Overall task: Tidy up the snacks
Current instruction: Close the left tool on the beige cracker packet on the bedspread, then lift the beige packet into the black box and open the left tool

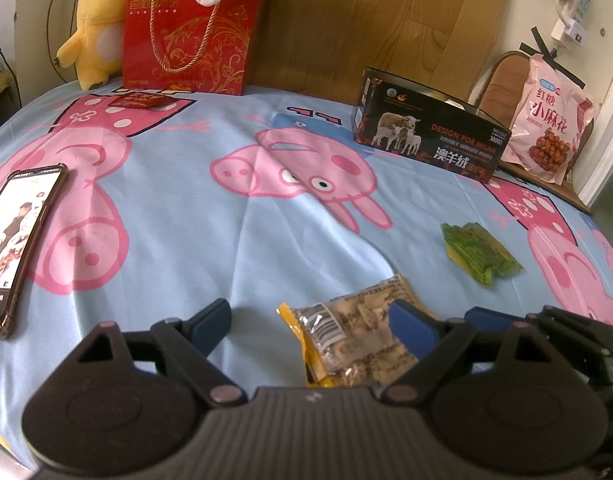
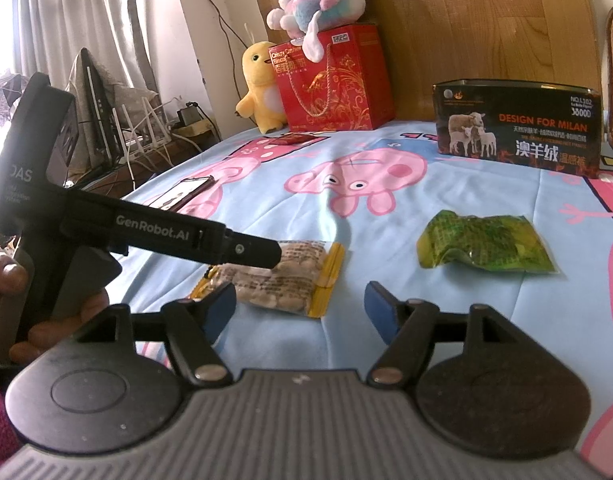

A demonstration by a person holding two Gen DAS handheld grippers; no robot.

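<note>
A clear snack packet with yellow ends [image 1: 354, 332] lies on the cartoon-pig bedsheet [image 1: 210, 248]. My left gripper [image 1: 310, 326] is open around it, the packet sitting close to the right pad and neither pad pressing on it. In the right wrist view the same packet [image 2: 282, 280] lies just ahead of my open right gripper [image 2: 300, 308], with the left gripper's finger [image 2: 250, 250] reaching over it from the left. A green snack packet [image 2: 486, 248] lies flat further right [image 1: 480, 254], clear of both grippers.
A black box with sheep printed on it [image 1: 430, 132] stands at the back right, a pink snack bag [image 1: 546, 128] beside it. A red gift bag [image 1: 190, 32], a yellow plush [image 1: 94, 28] and a small red packet [image 1: 140, 101] are at the back left. A phone [image 1: 14, 248] lies at left.
</note>
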